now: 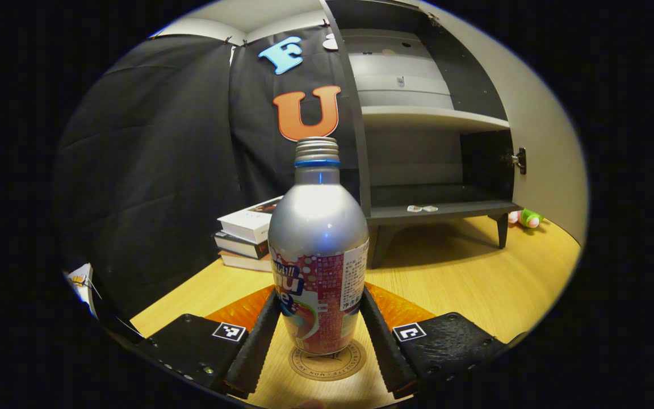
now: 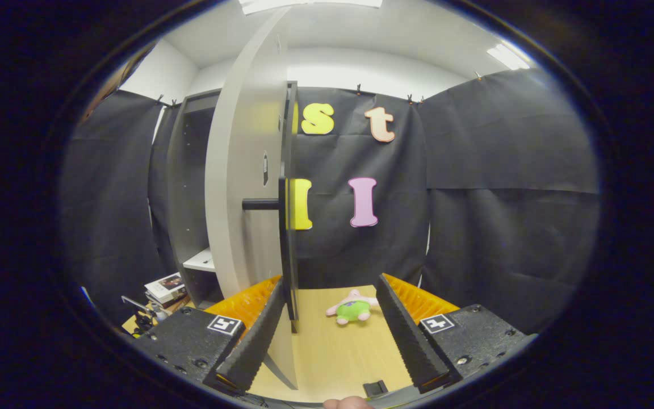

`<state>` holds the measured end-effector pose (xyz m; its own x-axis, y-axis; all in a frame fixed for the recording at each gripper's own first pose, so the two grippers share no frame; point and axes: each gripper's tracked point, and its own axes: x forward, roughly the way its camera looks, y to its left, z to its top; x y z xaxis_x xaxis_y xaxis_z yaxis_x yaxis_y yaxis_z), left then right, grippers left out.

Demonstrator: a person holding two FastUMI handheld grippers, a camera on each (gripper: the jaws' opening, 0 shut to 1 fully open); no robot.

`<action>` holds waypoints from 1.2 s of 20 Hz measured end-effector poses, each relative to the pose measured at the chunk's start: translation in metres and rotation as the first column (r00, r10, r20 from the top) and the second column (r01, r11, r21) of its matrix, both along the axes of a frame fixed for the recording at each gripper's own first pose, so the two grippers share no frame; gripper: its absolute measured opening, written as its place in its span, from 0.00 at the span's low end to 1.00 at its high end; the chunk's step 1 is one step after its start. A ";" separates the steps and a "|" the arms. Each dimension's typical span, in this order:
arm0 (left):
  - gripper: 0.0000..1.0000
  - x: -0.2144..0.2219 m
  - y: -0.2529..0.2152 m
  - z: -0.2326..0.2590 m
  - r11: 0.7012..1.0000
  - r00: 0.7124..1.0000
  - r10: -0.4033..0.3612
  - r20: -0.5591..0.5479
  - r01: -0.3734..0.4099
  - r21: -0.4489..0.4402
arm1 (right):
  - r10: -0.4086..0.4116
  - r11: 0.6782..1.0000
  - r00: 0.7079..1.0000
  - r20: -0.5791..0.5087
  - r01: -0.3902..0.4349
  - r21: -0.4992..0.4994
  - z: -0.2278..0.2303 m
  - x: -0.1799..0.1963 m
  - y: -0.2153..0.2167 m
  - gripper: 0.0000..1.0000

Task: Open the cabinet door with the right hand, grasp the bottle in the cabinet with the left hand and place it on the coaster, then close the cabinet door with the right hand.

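Bottle [image 1: 318, 250] stands on coaster [image 1: 330, 361] between parted left gripper [image 1: 318, 341] fingers; right gripper [image 2: 332, 335] gapes beside cabinet door [image 2: 242, 187].

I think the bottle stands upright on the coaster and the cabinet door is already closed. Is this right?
Not quite. The bottle does stand upright on the coaster, but the cabinet door is open, as the right gripper view shows.

Dim, warm — ceiling lights [image 2: 507, 55] | glare on bottle [image 1: 317, 250] | fisheye-bent edges

Bottle [image 1: 317, 250] hides most of coaster [image 1: 328, 361] (print unreadable)
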<state>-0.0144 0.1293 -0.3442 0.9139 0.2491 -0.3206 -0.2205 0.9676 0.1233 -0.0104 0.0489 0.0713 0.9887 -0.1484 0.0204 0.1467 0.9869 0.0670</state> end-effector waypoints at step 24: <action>0.96 -0.040 -0.009 0.029 0.997 0.998 -0.069 0.014 0.068 0.041 | 0.019 1.000 1.000 0.009 -0.019 0.014 -0.003 0.009 0.014 0.95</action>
